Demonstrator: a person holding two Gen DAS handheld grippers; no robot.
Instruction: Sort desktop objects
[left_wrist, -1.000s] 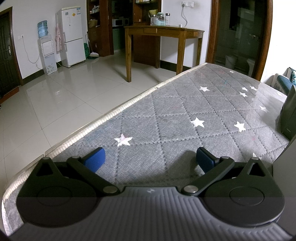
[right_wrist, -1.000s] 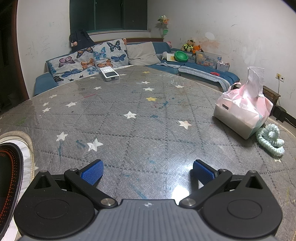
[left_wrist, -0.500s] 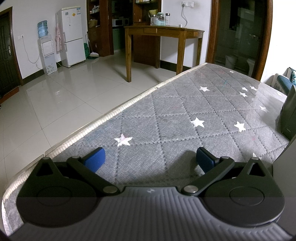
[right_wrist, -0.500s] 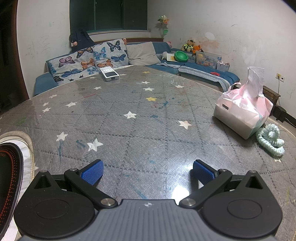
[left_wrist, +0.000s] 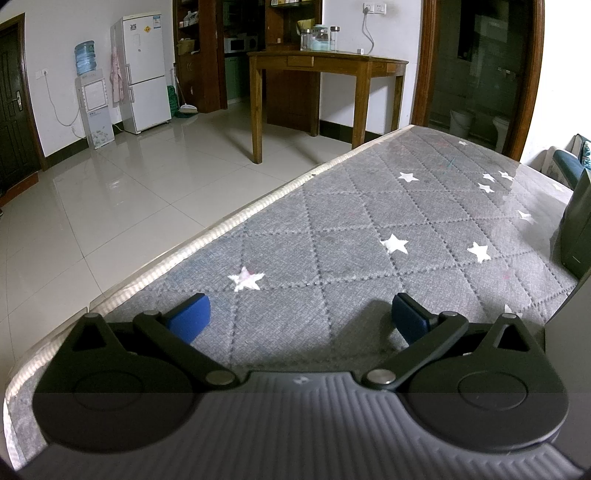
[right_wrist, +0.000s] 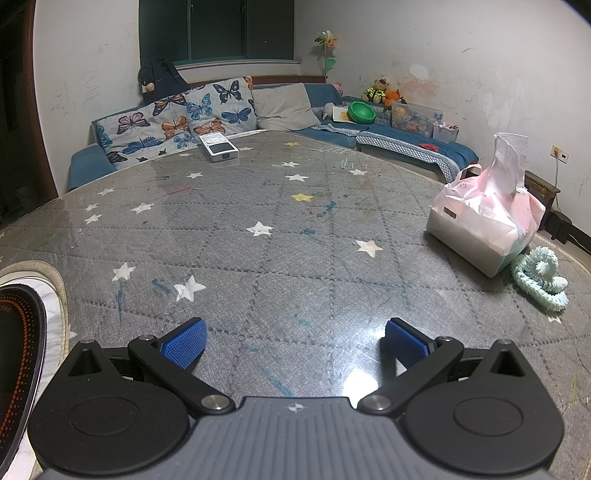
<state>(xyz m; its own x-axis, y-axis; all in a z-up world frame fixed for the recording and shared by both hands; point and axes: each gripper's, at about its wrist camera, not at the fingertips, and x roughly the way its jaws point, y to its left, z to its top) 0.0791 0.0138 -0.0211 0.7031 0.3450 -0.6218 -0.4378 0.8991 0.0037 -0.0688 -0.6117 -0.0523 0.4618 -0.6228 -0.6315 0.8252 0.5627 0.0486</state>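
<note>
Grey starred worktop (right_wrist: 258, 192) lies ahead — both my claws, left claw (left_wrist: 301, 319) and right claw (right_wrist: 295, 341), gape empty. Nothing's picked yet; I'd reach the right for the tissue pack (right_wrist: 484, 221) next.

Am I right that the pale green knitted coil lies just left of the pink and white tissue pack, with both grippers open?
Not quite. The pale green knitted coil lies just right of the pink and white tissue pack, as the right wrist view shows. The left gripper and right gripper are indeed open.
</note>
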